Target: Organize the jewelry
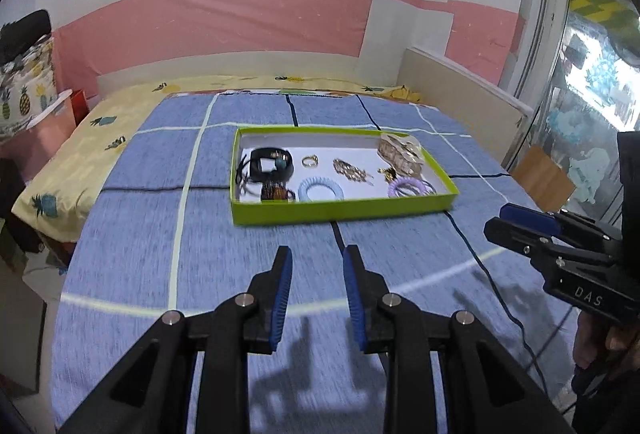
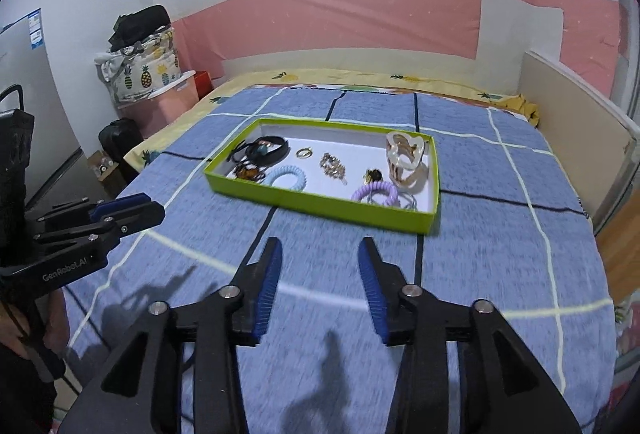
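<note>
Green tray (image 2: 320, 204) at 12 o'clock w/ ring (image 2: 304, 153), blue coil tie (image 2: 285, 177), purple tie (image 2: 375, 192). Left gripper (image 1: 317, 259) & right gripper (image 2: 319, 249) both agape, nothing held.

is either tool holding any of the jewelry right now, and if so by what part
Nothing is held. The left tool and the right tool are both open and empty above the blue bedspread, short of the green tray where all the jewelry lies.

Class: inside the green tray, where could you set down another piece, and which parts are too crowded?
The green tray has bare white floor along its far wall, between the gold ring and the big hair claw. The left end around the black band and the near-right corner by the purple coil tie are crowded.
</note>
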The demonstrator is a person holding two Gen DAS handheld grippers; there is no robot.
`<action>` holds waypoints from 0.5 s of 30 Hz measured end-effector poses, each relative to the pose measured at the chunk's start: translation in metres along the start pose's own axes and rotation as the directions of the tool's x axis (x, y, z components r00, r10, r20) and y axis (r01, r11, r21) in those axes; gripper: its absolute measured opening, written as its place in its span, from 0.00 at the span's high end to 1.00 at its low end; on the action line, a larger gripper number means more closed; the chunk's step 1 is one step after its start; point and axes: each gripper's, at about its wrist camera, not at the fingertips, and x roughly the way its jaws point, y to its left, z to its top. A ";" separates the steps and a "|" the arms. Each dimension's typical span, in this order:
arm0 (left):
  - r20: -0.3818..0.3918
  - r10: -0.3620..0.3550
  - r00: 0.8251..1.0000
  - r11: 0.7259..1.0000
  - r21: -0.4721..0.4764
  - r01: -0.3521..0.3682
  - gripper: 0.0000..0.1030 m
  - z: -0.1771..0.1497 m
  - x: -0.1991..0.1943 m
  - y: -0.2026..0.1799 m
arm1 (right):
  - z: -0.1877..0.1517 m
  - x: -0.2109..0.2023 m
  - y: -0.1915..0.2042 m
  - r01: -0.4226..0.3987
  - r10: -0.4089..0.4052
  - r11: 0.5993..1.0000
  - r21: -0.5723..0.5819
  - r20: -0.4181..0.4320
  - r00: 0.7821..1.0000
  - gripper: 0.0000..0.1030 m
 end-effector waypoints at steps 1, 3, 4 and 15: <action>-0.001 0.006 1.000 1.000 -0.004 -0.006 0.73 -0.005 -0.004 -0.001 | -0.004 -0.003 0.001 -0.001 0.001 1.000 -0.003 0.002 1.000 0.59; 0.001 0.029 1.000 1.000 -0.005 -0.029 0.73 -0.014 -0.011 -0.004 | -0.012 -0.011 0.005 0.003 -0.003 1.000 -0.004 0.005 1.000 0.59; 0.003 0.046 0.999 0.999 -0.001 -0.046 0.73 -0.018 -0.014 -0.005 | -0.016 -0.014 0.006 0.005 -0.005 1.000 -0.002 0.007 1.000 0.59; 0.013 0.076 0.997 0.997 -0.017 -0.076 0.73 -0.042 -0.038 -0.013 | -0.042 -0.037 0.004 0.060 -0.061 0.998 0.035 0.003 0.998 0.59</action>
